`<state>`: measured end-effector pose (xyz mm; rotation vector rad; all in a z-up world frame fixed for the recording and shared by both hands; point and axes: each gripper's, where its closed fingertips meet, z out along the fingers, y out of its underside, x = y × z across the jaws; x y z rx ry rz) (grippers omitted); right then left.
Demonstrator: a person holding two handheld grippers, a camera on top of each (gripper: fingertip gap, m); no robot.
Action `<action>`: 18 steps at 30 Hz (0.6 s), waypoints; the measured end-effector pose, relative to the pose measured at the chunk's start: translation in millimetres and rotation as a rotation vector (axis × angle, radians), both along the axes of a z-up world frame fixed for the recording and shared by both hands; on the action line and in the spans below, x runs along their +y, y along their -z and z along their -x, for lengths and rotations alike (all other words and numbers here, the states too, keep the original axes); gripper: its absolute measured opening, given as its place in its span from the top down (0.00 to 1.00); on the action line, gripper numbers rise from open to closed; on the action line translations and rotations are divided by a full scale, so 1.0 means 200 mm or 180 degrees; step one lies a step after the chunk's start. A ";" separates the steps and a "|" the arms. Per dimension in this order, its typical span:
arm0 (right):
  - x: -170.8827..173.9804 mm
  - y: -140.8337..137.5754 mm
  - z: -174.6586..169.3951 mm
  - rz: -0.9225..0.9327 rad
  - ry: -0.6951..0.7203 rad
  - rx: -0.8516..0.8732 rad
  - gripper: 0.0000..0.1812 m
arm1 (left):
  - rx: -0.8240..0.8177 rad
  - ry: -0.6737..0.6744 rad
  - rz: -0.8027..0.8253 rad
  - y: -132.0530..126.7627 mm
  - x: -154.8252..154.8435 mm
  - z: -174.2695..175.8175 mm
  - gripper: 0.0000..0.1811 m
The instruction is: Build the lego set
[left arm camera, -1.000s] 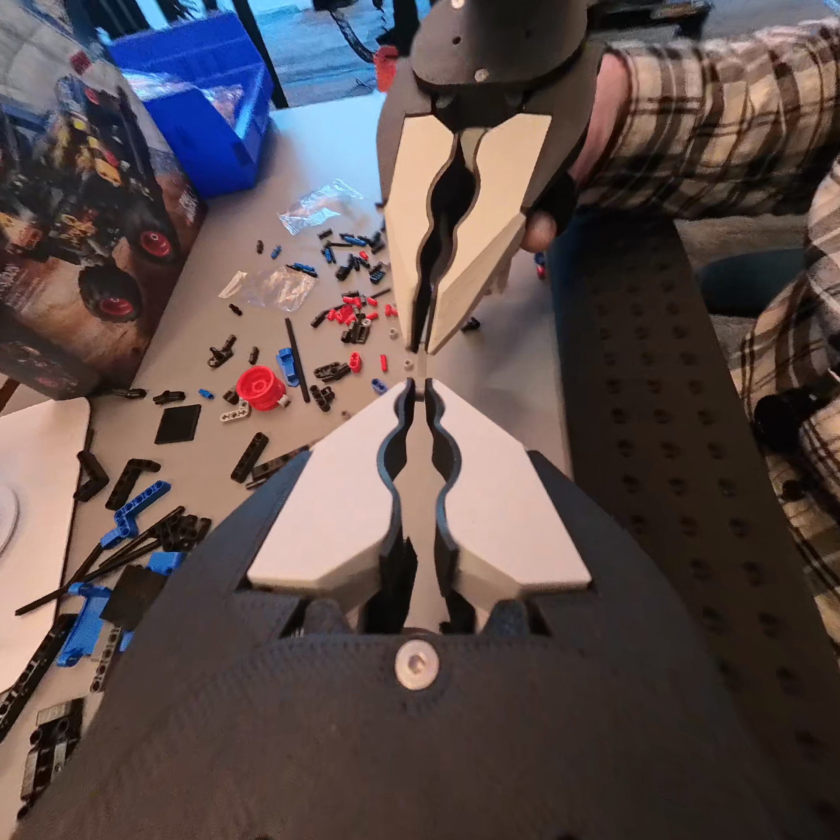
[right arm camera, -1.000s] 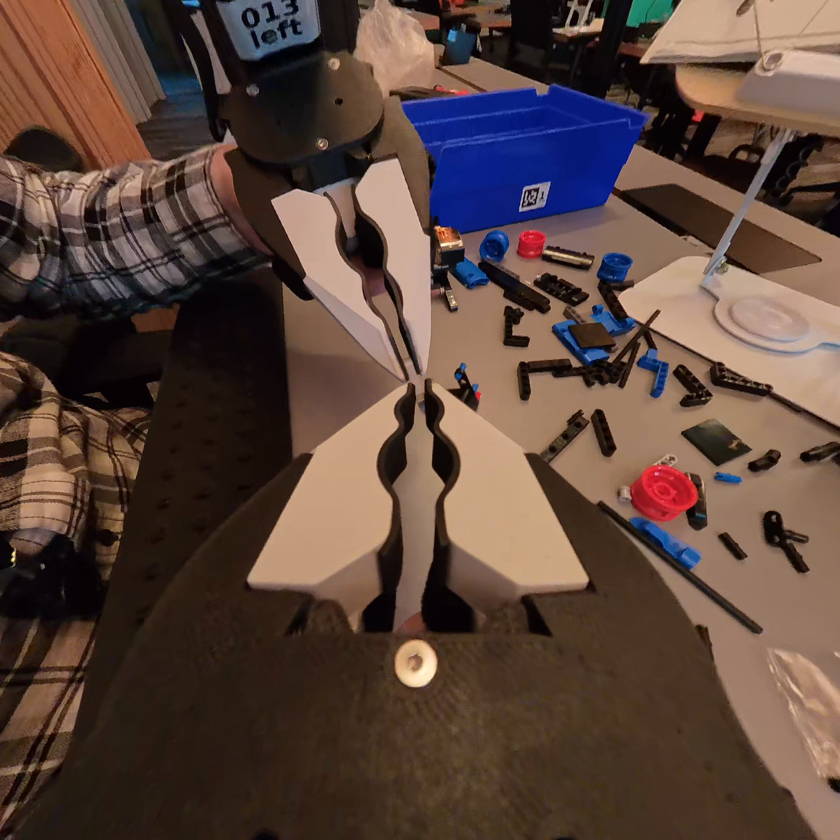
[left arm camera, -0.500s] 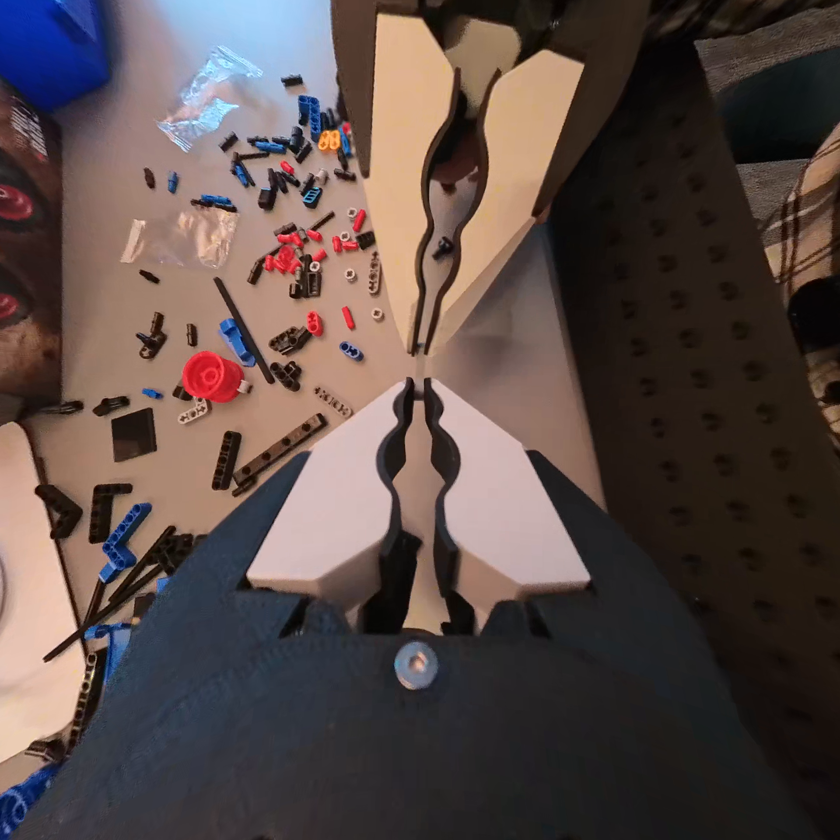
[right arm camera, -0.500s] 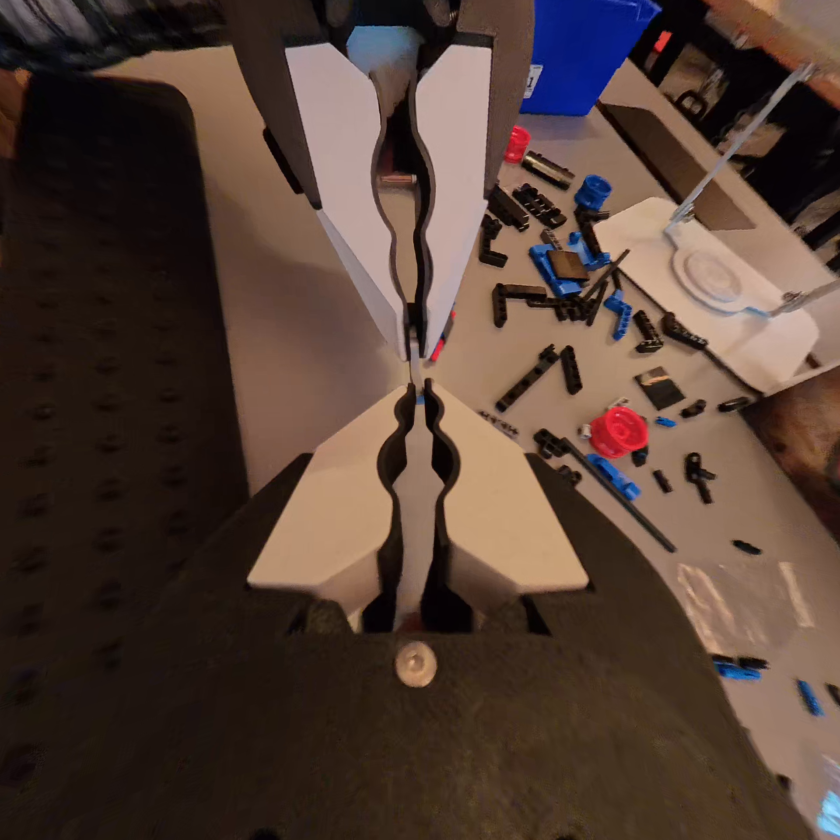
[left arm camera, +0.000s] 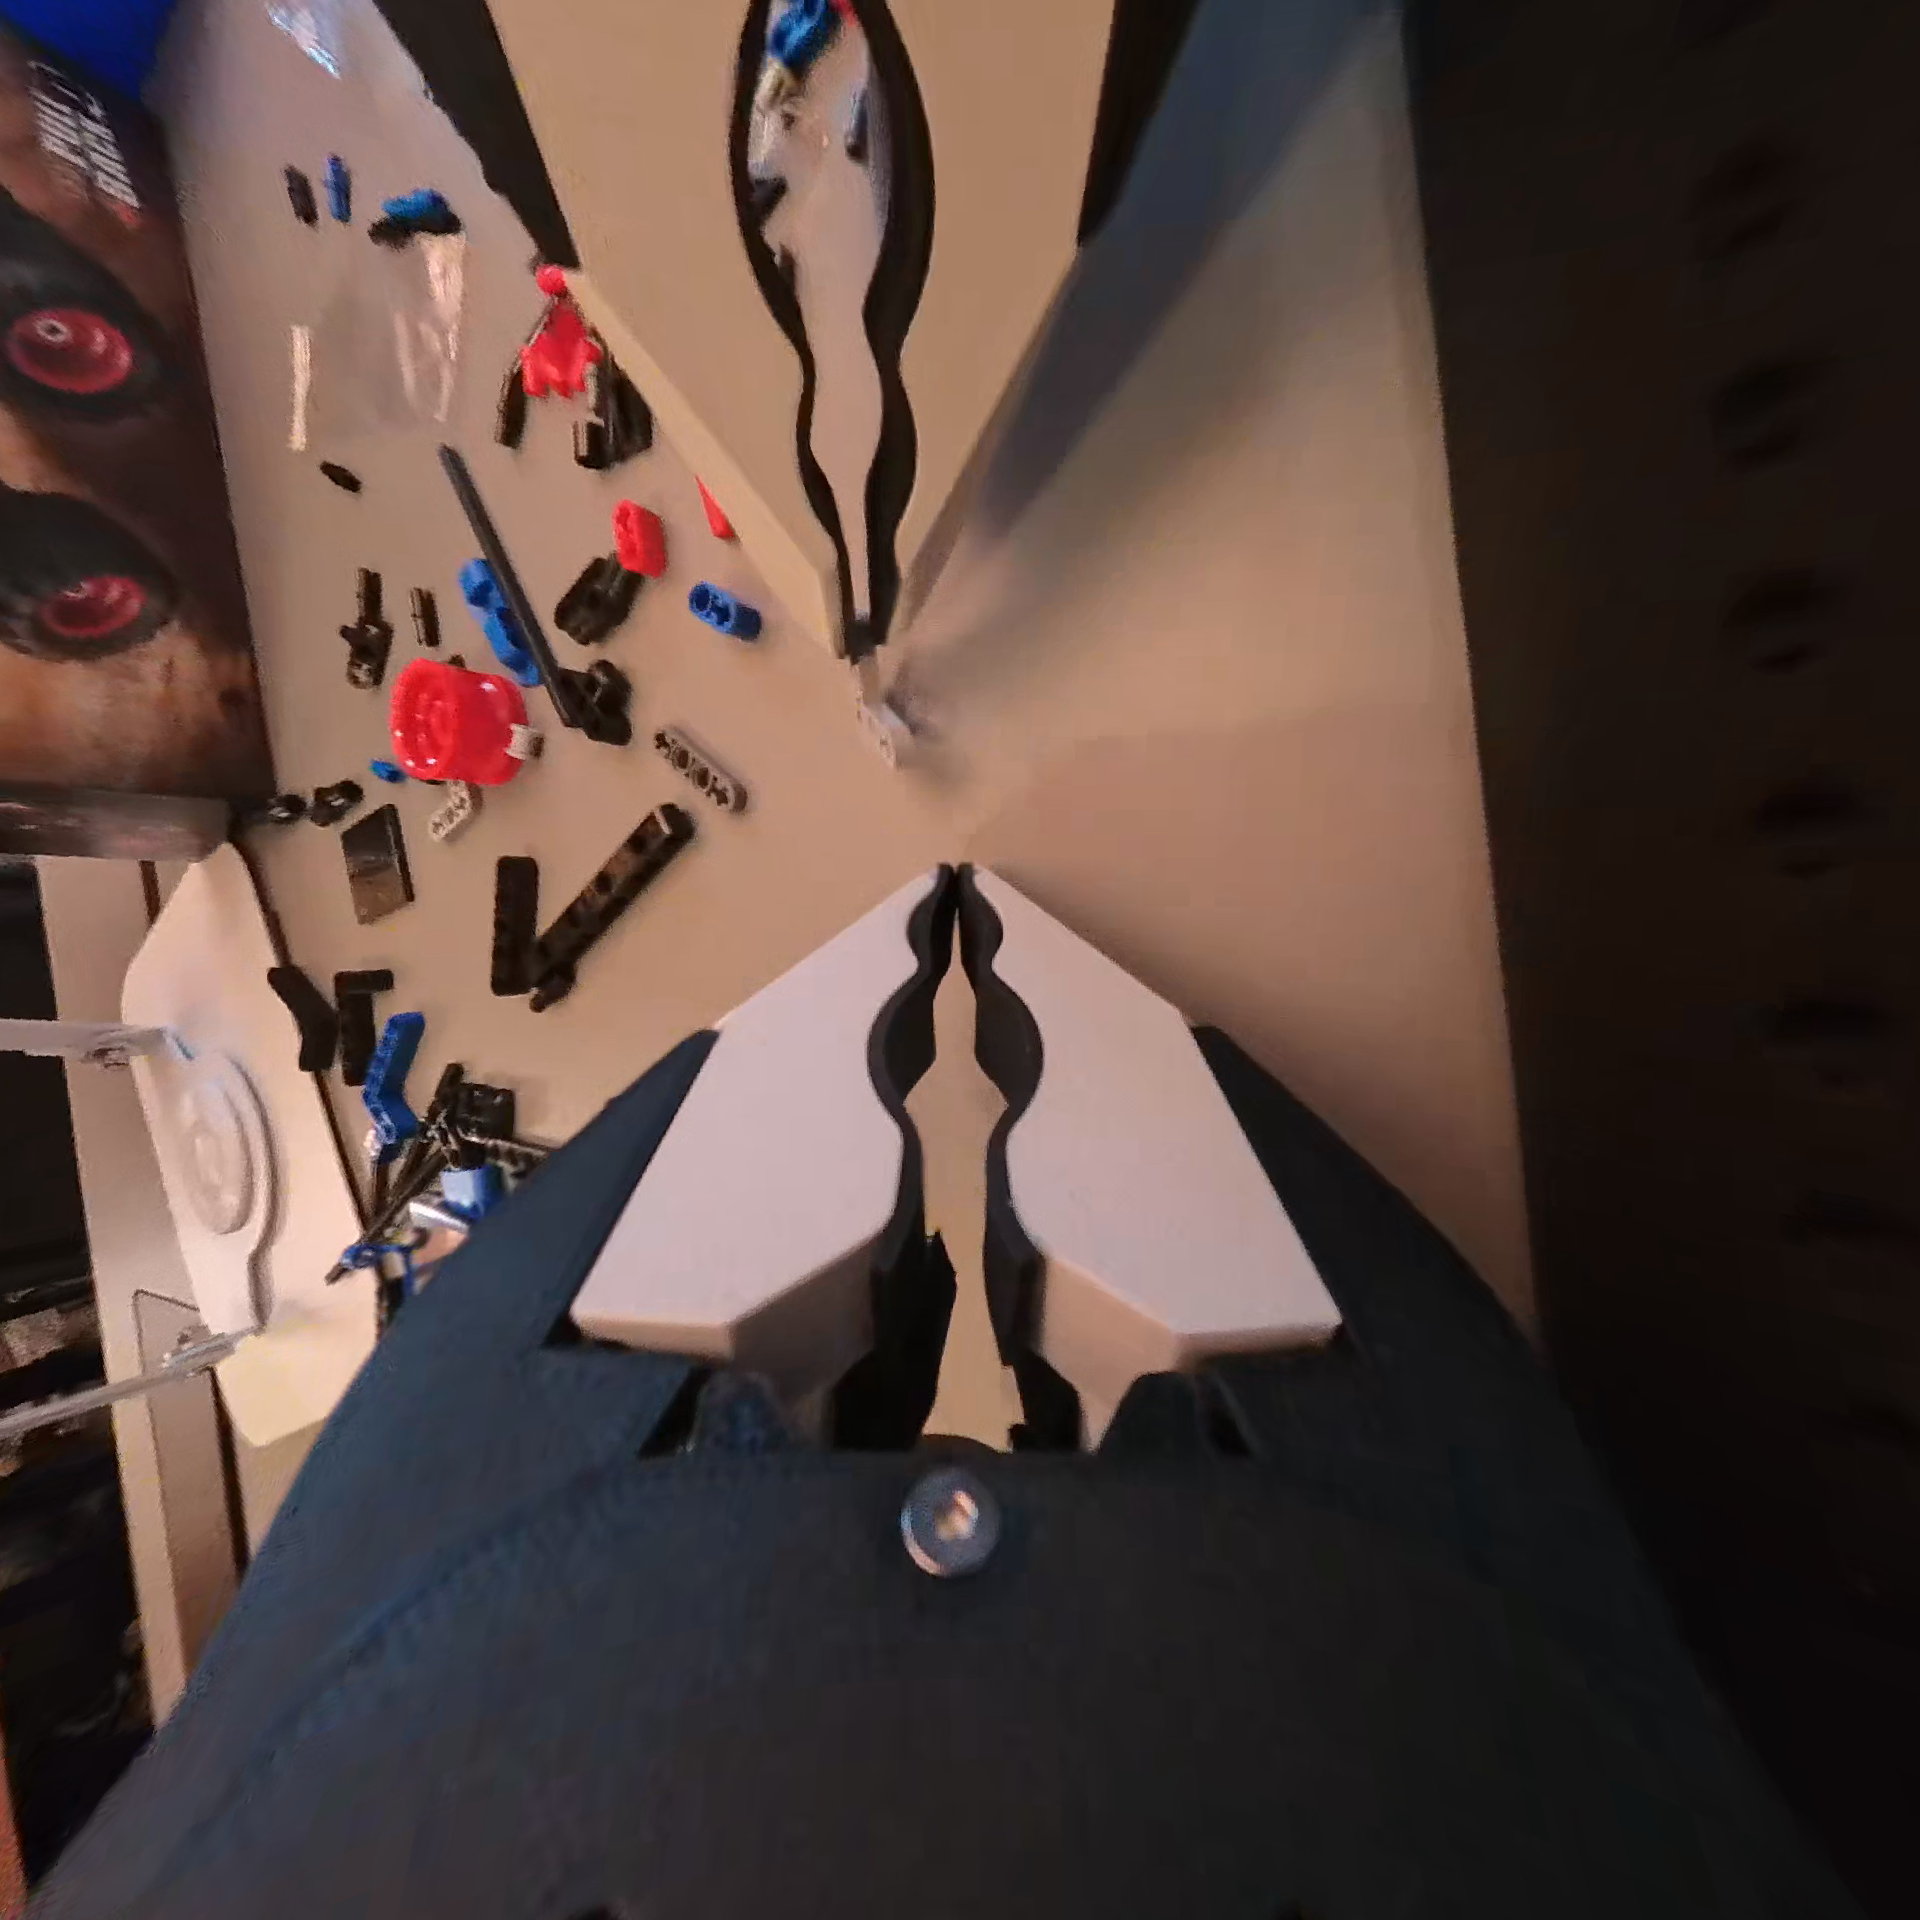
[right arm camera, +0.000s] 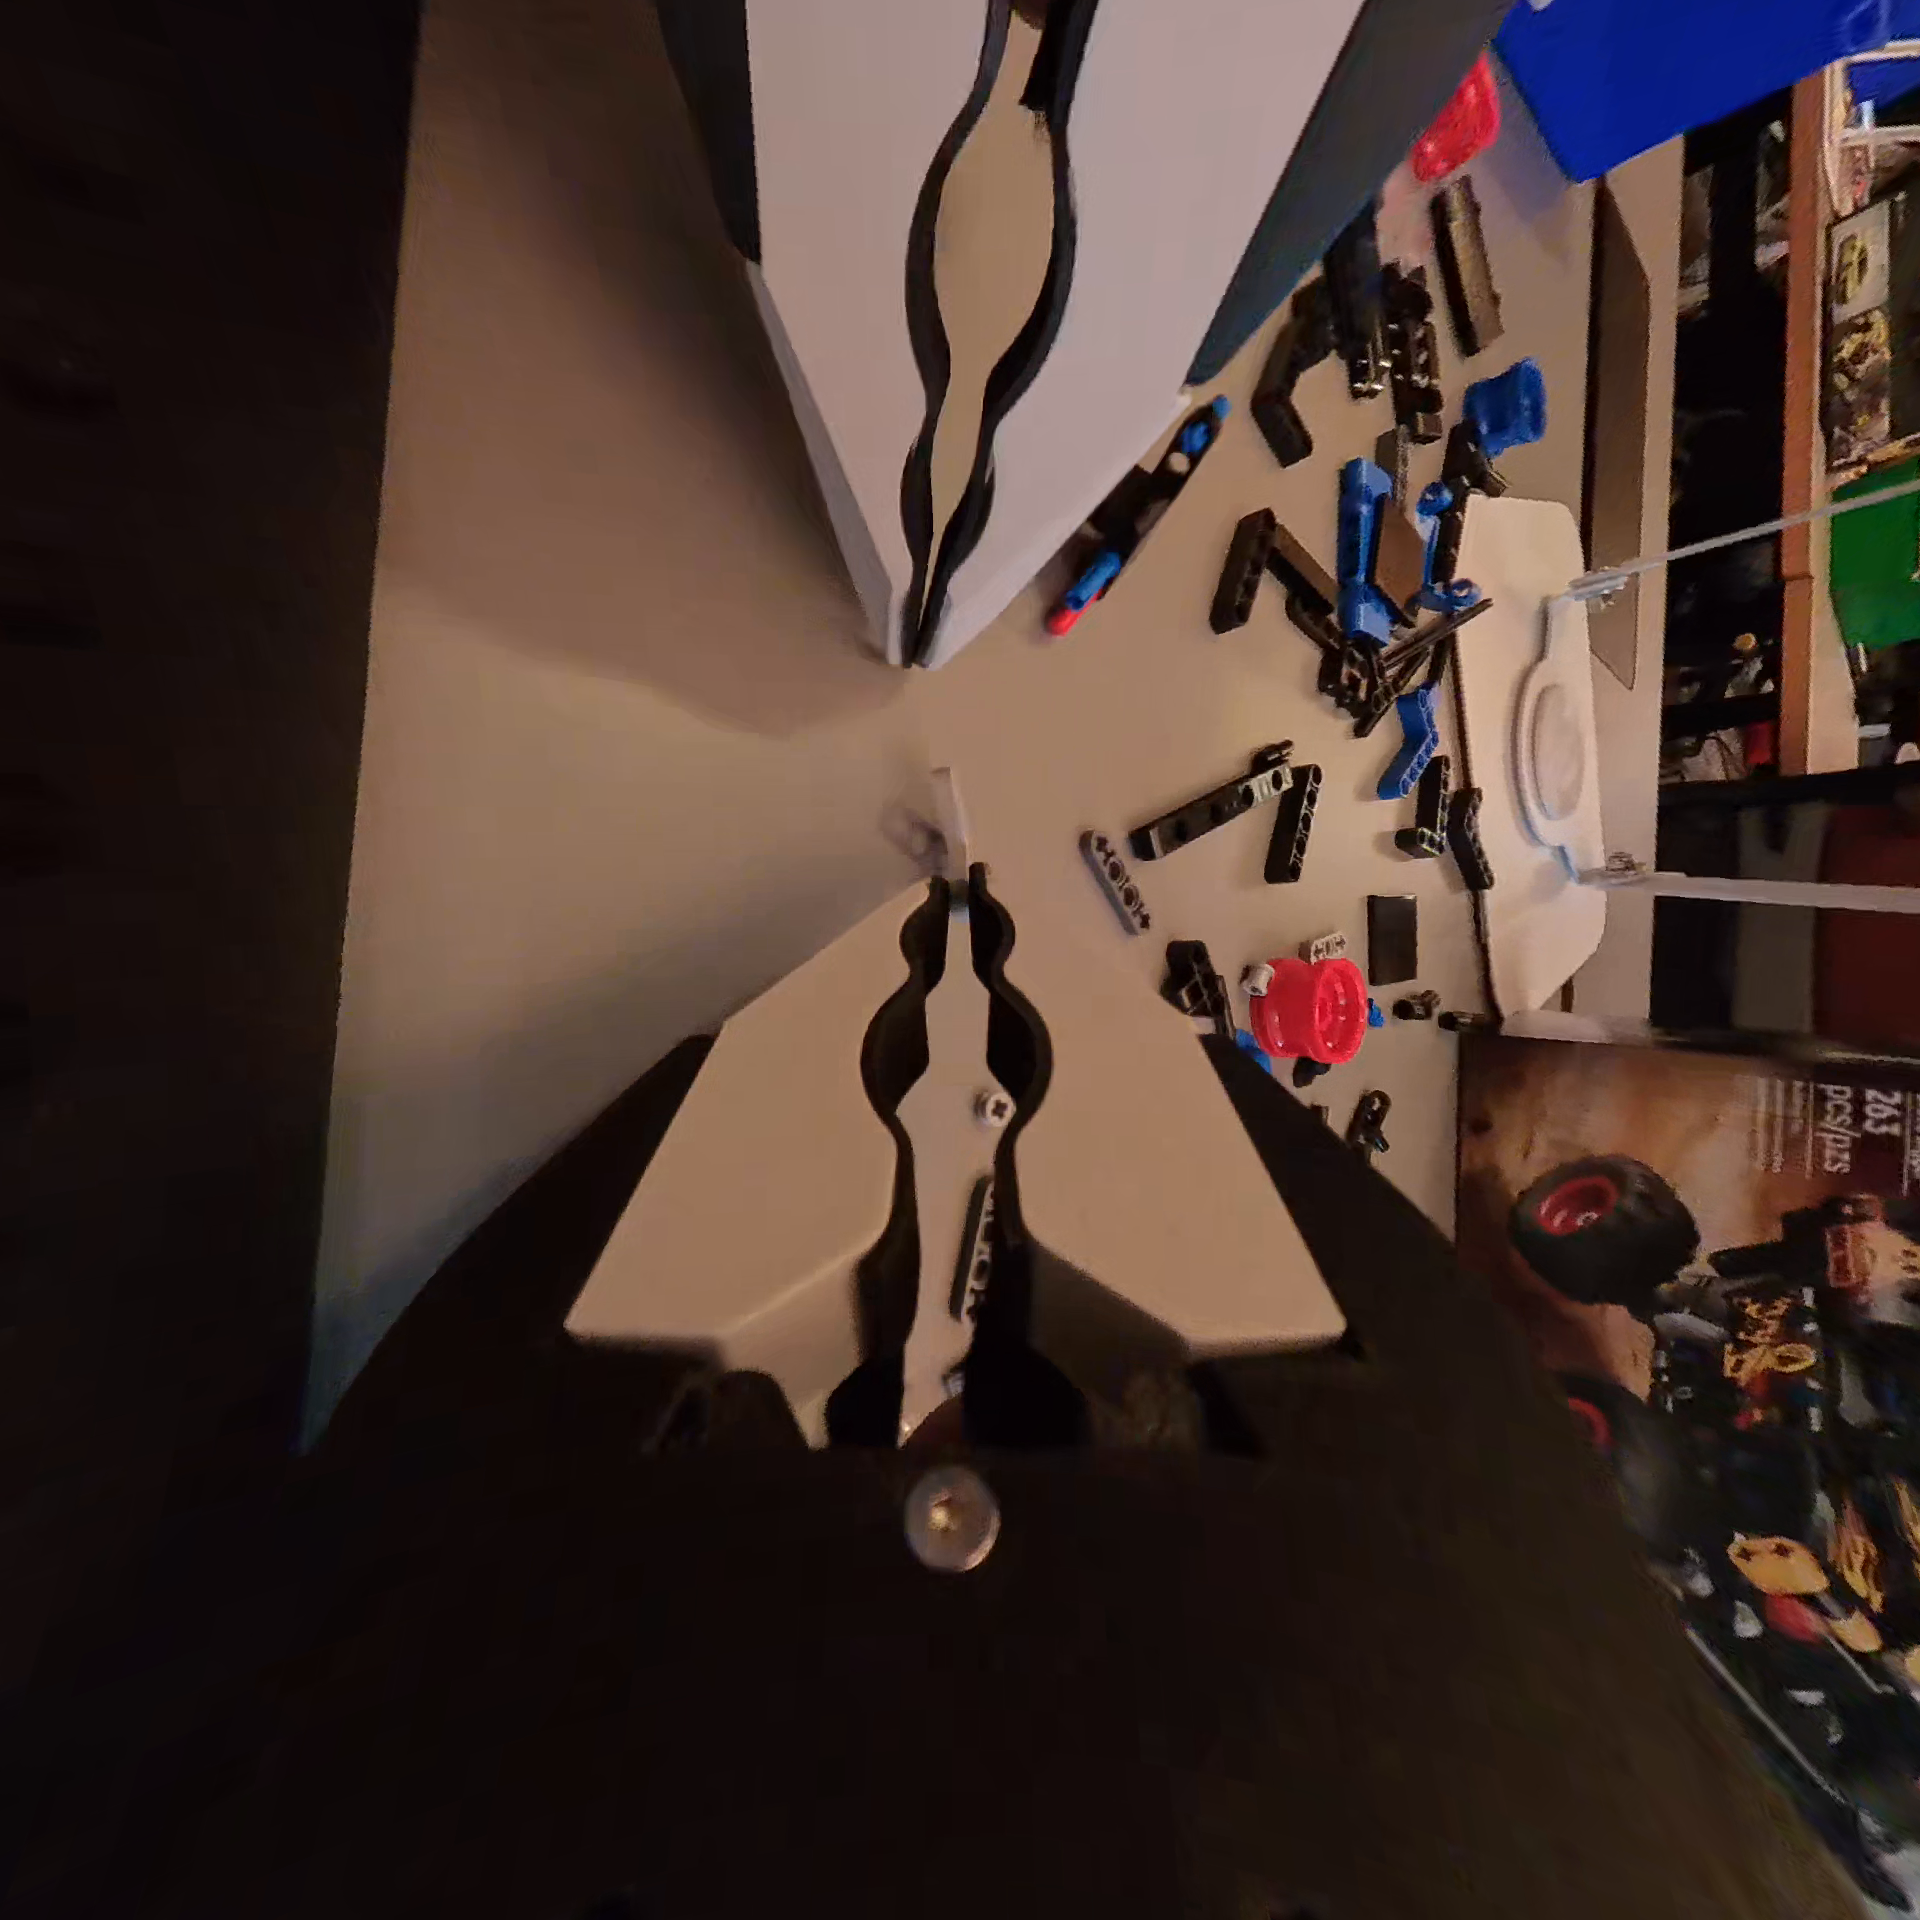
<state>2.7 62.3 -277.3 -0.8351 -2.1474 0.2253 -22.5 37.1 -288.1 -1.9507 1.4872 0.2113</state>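
Pinching small pale grey lego piece [right arm camera: 948, 821] in right gripper [right arm camera: 958, 883] jaws, left gripper [left arm camera: 954, 871] jaws closed empty.

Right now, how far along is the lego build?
Early. Done: nothing assembled shows; loose parts like the red wheel and black beams lie scattered on the table, beside the box. In hand: the right gripper pinches a small grey piece just above the table; the left gripper is shut, seemingly empty. Left: practically the whole model.
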 end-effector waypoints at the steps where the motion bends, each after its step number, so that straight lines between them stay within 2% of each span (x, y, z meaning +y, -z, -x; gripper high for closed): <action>1: 0.00 0.01 0.00 -0.0026 -0.0019 -0.0025 1.00 | -0.0040 -0.0028 -0.0005 0.00 0.00 0.00 1.00; 7: -0.06 0.04 -0.02 0.0068 -0.0208 -0.0200 0.98 | -0.0256 -0.0140 0.0005 -0.01 -0.01 0.02 0.98; 12: -0.06 0.03 -0.07 0.0170 -0.0256 -0.0360 0.93 | -0.0399 -0.0216 0.0021 -0.01 -0.01 0.03 0.96; 15: -0.06 0.02 -0.10 0.0345 -0.0194 -0.0392 0.88 | -0.0486 -0.0236 0.0069 -0.01 -0.01 0.04 0.95; 18: -0.05 0.00 -0.12 0.0501 -0.0081 -0.0344 0.88 | -0.0564 -0.0236 0.0120 -0.02 -0.02 0.03 0.94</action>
